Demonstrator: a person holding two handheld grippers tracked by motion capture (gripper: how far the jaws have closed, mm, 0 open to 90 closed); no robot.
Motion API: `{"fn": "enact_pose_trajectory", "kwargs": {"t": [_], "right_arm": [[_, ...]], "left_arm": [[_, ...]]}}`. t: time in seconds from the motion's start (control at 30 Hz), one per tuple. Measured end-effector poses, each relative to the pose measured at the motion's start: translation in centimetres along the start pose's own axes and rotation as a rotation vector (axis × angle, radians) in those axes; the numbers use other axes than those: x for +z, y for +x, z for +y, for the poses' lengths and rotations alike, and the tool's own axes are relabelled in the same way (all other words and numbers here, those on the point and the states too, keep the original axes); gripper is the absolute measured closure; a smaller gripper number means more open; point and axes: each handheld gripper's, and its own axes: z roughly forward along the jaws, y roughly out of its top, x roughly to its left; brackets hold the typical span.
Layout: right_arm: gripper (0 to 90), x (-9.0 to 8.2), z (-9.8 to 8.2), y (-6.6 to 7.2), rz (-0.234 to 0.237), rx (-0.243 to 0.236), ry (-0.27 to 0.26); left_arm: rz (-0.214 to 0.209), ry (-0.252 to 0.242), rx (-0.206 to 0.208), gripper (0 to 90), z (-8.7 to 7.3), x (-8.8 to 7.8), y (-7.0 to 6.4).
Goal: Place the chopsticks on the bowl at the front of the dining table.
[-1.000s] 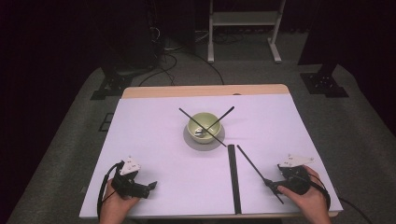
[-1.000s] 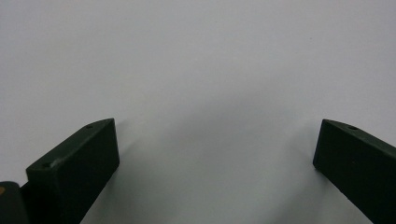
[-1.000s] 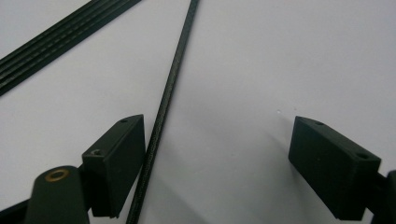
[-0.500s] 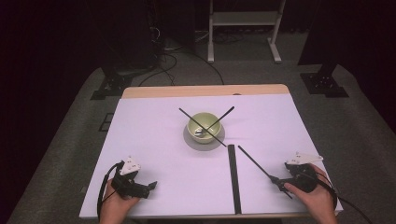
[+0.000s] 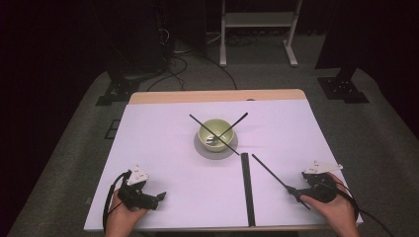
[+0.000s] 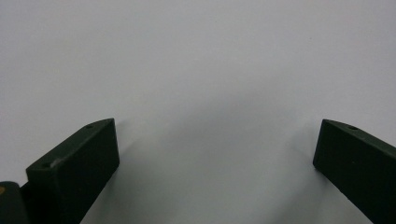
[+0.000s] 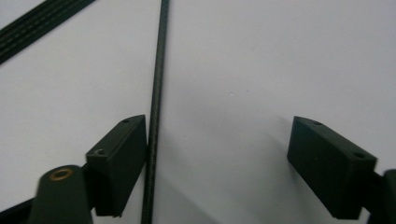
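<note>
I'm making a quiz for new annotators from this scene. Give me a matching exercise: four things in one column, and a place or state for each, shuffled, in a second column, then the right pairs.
Things
1. green bowl
2. flat black strip
3. left gripper
4. thin black rod

Places or states
A. open over bare white table
B. lies between the open jaws of the right gripper, against one jaw
C. stands on a grey plate with two sticks crossed on it
D. lies straight, running to the table's near edge

Pairs: 1-C, 2-D, 3-A, 4-B
</note>
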Motion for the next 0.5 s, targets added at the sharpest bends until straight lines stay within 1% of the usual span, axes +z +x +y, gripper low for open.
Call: {"fn": "enact_pose_trajectory", "kwargs": {"t": [0.03,0.13,0.5], "right_arm": [[21.4,-0.12,0.05,-0.02,0.011,0.011,-0.007],[22.2,-0.28,0.17,0.02,0.016,0.018,-0.017],[25.2,-0.33,0.74,0.29,0.022,0.010,-0.030]], "left_arm": [[0.000,0.000,0.000,0.0,0.00,0.00,0.00],[0.000,0.000,0.000,0.0,0.00,0.00,0.00],[0.000,0.000,0.000,0.0,0.00,0.00,0.01]]}}
